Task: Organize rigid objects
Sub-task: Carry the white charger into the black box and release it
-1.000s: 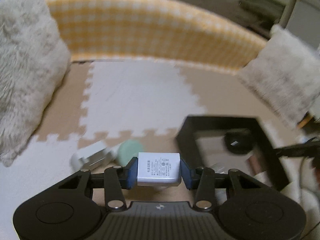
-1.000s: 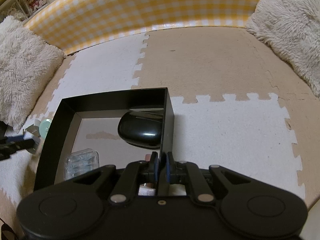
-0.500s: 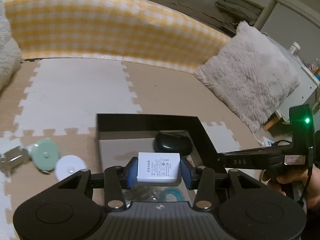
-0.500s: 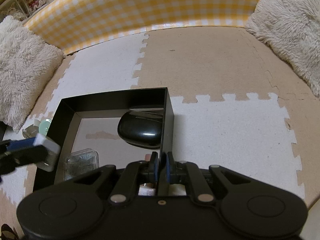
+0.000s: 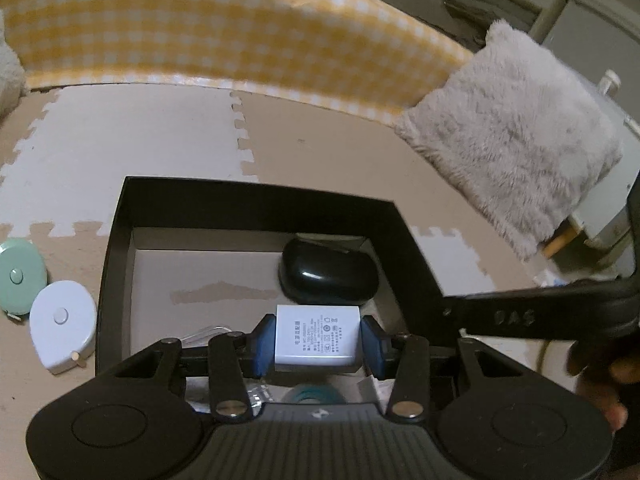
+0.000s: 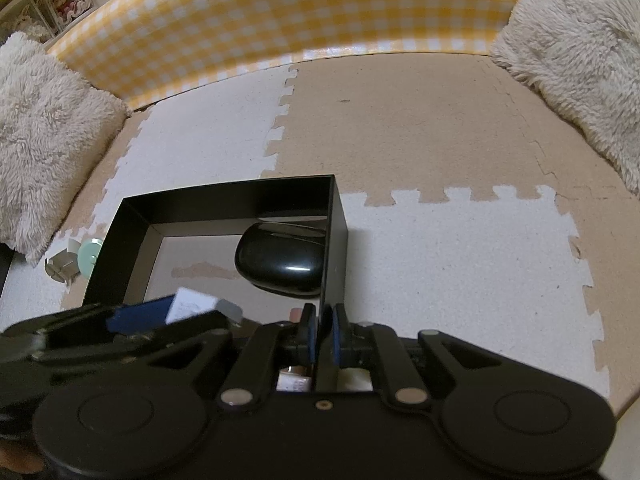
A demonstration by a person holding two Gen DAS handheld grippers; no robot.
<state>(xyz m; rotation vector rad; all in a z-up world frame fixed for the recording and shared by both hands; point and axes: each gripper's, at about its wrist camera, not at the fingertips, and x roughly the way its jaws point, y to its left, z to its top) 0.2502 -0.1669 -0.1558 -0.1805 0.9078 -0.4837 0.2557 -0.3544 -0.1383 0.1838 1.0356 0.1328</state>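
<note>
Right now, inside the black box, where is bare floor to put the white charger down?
Bare floor lies in the black box, left of the black case, up to the left and far walls. The near edge is crowded with small items under the left gripper.

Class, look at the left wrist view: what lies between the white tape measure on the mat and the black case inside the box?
The box's black left wall, then bare box floor, separate the white tape measure from the black case in the left wrist view.

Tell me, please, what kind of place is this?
Probably a home play corner or living room floor: interlocking foam puzzle mats cover the ground, a yellow gingham padded fence borders it, and fluffy cushions lean at the edges.
</note>
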